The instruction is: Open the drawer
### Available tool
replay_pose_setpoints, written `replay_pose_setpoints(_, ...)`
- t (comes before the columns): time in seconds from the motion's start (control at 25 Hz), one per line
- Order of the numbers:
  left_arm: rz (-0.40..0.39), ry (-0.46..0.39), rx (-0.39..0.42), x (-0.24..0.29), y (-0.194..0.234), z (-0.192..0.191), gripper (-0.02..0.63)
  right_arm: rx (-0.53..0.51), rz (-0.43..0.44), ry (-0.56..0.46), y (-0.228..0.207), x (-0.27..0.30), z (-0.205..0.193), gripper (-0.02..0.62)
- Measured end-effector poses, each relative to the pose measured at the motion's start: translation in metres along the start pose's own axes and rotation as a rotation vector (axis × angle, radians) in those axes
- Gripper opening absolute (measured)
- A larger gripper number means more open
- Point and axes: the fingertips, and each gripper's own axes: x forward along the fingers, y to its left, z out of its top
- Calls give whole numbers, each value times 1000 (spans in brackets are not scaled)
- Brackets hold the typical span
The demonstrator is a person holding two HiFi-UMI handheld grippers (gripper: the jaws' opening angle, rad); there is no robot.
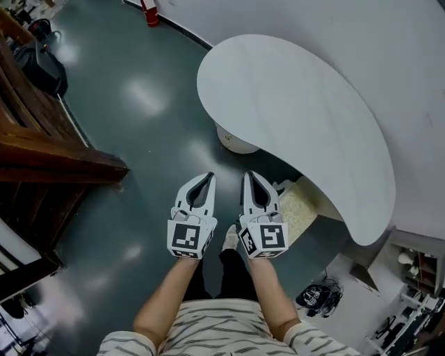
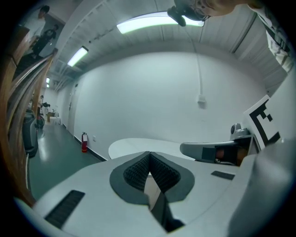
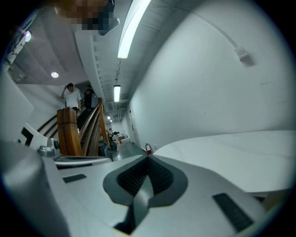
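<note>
No drawer shows plainly in any view. In the head view my left gripper (image 1: 208, 176) and right gripper (image 1: 249, 175) hang side by side over the dark green floor (image 1: 139, 104), pointing toward the near edge of a white rounded table (image 1: 299, 111). Both are shut with nothing between their jaws. The left gripper view shows its ribbed pads (image 2: 138, 171) pressed together, with the right gripper (image 2: 217, 150) beside it and the table (image 2: 134, 144) ahead. In the right gripper view the right gripper (image 3: 148, 159) is likewise shut, and the table (image 3: 231, 152) spreads close on the right.
A cream block (image 1: 300, 208) sits under the table's near edge, beside a white round pedestal base (image 1: 233, 139). A wooden staircase (image 1: 42, 153) stands at the left. A red fire extinguisher (image 1: 150, 12) is by the far wall. Cluttered shelves (image 1: 410, 278) are at the lower right.
</note>
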Motion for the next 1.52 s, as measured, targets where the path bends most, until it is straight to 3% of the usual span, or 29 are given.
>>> replay_pose_setpoints(0.52,-44,24,66,70,23,-97,6,48,-62,5,-44,30,-88,14)
replay_pose_setpoints(1.08,-73,36,48,134,44,-188,9,49,-65,35,-59,65,-151,14)
replay_pose_setpoints(1.52,-102,83,123,183,46,-232,97,75,-85,61,-77,69,-175,14)
